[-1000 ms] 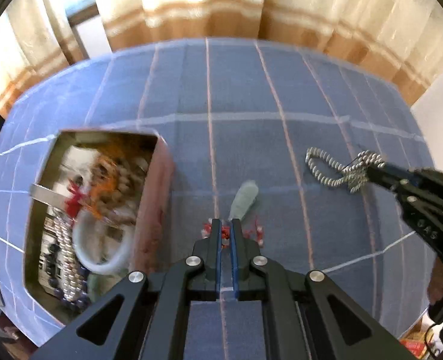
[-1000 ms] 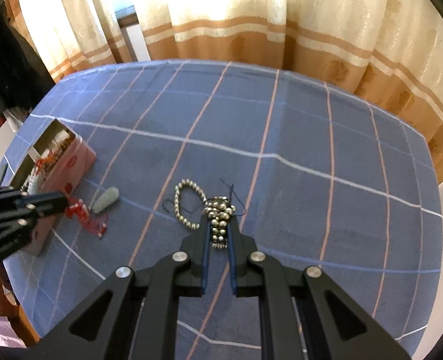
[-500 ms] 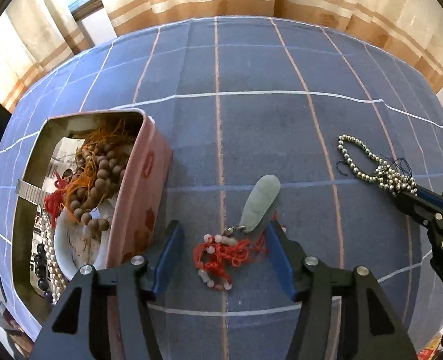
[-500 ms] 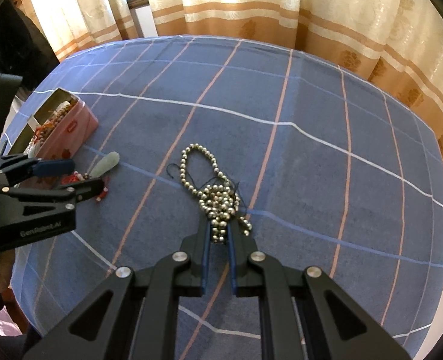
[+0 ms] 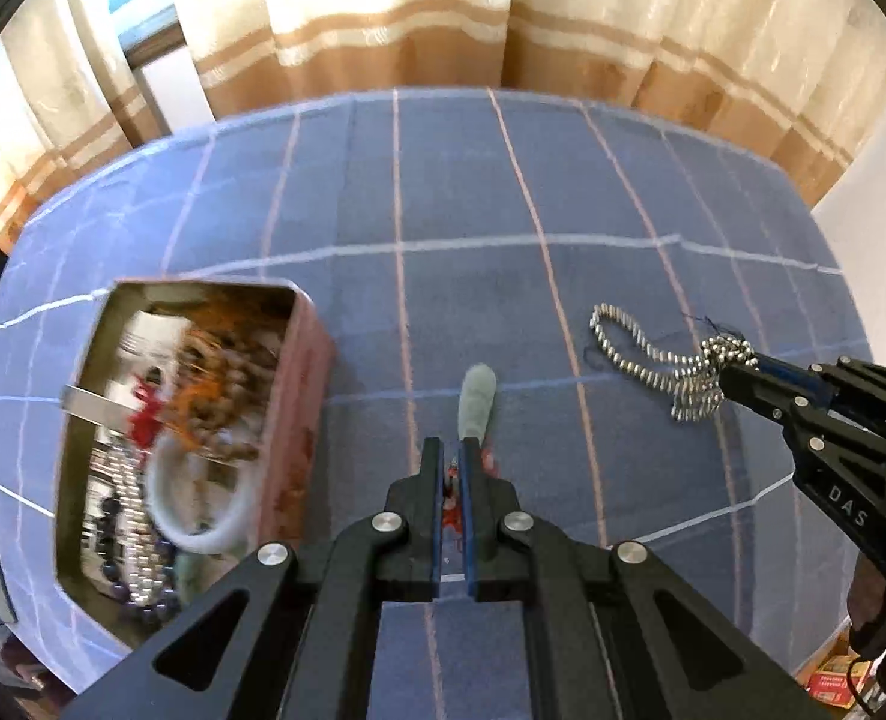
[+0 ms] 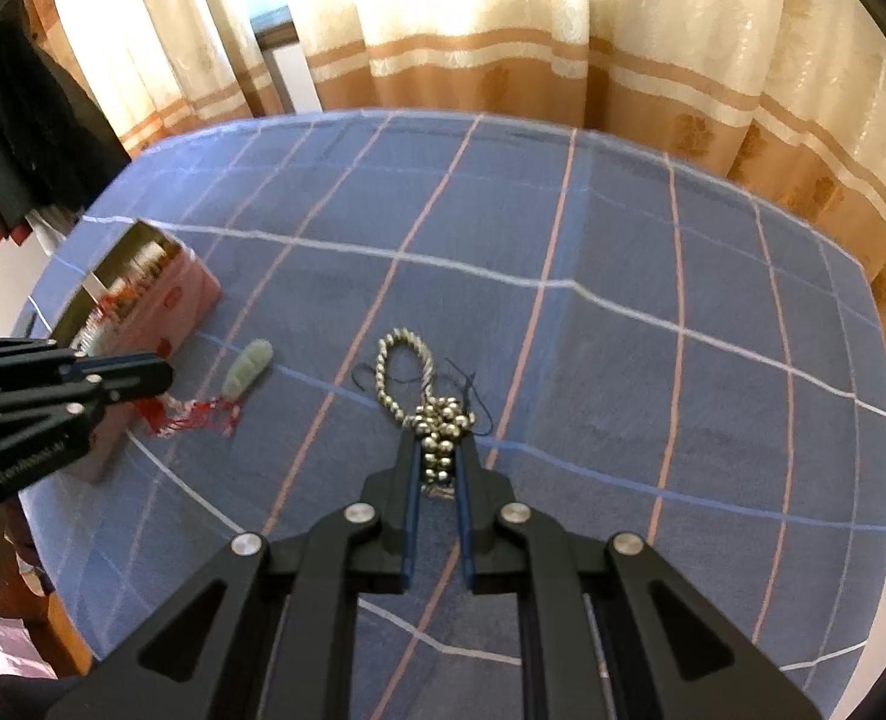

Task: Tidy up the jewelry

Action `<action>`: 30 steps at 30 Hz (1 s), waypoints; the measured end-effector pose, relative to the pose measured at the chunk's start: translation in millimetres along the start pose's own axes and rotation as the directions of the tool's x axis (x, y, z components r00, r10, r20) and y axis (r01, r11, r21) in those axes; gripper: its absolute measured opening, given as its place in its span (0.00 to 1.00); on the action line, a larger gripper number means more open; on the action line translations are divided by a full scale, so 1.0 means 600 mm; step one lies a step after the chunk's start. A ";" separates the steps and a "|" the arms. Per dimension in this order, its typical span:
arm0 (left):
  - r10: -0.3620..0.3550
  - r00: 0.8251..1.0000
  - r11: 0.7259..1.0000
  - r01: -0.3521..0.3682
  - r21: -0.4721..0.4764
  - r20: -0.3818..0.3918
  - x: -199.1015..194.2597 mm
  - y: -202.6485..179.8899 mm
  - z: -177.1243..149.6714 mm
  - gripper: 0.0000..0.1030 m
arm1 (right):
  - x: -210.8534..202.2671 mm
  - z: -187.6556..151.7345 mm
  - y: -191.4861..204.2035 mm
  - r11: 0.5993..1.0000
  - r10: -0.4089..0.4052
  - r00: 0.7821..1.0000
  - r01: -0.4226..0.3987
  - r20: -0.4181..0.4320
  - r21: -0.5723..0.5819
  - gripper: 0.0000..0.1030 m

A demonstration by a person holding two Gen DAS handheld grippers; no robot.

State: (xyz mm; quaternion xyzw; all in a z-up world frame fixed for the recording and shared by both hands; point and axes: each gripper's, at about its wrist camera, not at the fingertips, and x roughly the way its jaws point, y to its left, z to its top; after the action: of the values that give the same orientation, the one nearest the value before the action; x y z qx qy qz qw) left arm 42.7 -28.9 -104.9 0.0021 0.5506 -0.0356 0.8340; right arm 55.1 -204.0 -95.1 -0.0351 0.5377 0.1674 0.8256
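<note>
The left hand-held gripper [image 5: 455,462] is clamped on the red cord [image 6: 194,414] of a jade pendant [image 5: 476,399], just beside the open tin [image 5: 308,408] of jewelry. The right hand-held gripper [image 6: 440,450] pinches a bunched silver bead strand [image 6: 404,369], whose loop lies on the blue checked counter [image 6: 623,276].

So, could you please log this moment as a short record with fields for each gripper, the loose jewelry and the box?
left gripper: shut on the red cord of the jade pendant, which lies on the tablecloth
right gripper: shut on the bunched end of the silver bead strand, its loop lying on the cloth
pink box: open, on the robot's left, holding bead strings and a white bangle
not yet in box: pendant, silver strand
</note>
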 end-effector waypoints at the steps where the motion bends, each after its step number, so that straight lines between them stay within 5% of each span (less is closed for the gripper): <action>1: 0.001 1.000 1.000 -0.001 -0.002 0.013 -0.013 -0.002 0.002 0.03 | -0.004 0.002 0.000 1.000 0.002 1.000 -0.002 0.005 0.002 0.13; 16: -0.013 0.994 0.999 0.017 -0.034 0.111 -0.123 0.030 0.021 0.03 | -0.085 0.040 0.031 0.999 0.044 0.994 -0.043 0.101 -0.014 0.13; 30: 0.055 0.983 0.993 -0.036 -0.113 0.172 -0.202 0.106 0.023 0.03 | -0.114 0.090 0.115 0.992 0.094 0.983 -0.079 0.157 -0.099 0.13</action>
State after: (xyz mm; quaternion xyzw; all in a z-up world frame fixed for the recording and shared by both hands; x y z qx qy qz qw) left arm 12.0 40.7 9.3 -0.0341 0.4760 0.0136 0.8787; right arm 55.6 -142.3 -2.3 -0.0361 0.4616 0.2300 0.8560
